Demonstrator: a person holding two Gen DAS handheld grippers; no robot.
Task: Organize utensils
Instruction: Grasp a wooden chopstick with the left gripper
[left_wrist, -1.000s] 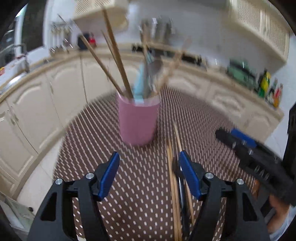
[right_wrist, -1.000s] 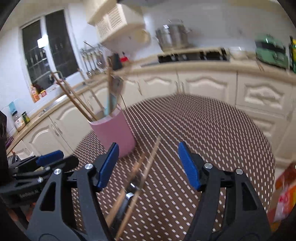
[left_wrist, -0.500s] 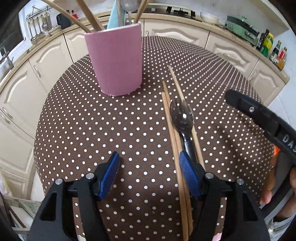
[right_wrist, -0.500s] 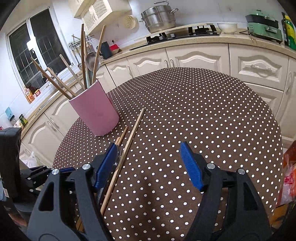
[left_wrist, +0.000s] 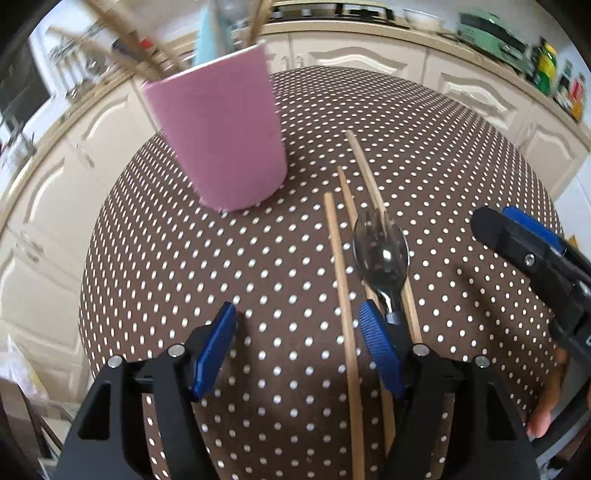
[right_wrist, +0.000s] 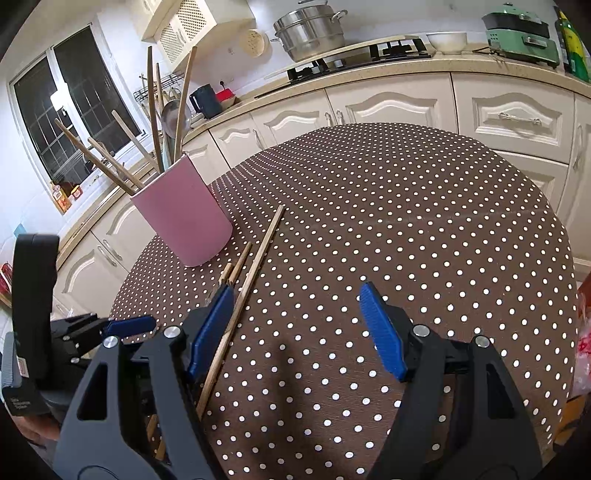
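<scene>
A pink cup (left_wrist: 218, 133) holding several chopsticks and a spoon stands on the brown dotted table (left_wrist: 184, 295). To its right lie three loose wooden chopsticks (left_wrist: 338, 258) and a metal spoon (left_wrist: 382, 254) with a dark handle. My left gripper (left_wrist: 297, 332) hovers open just above them; the leftmost stick runs under its gap, untouched. The right gripper (left_wrist: 517, 240) hangs at the right. In the right wrist view, my right gripper (right_wrist: 295, 310) is open over the table (right_wrist: 406, 221), the long chopstick (right_wrist: 258, 258) beside its left finger, the cup (right_wrist: 184, 214) beyond, and the left gripper (right_wrist: 122, 325) lower left.
Cream kitchen cabinets wrap around the round table. On the counter stand a steel steamer pot (right_wrist: 310, 33), a dark kettle (right_wrist: 205, 99) and a green appliance (right_wrist: 521, 33). The table's edge drops off left of the cup. A person's fingers (left_wrist: 543, 421) show at lower right.
My left gripper has sunk and tipped down toward the loose chopsticks and spoon, which now lie close under it. My right gripper has dropped a little, then held still.
</scene>
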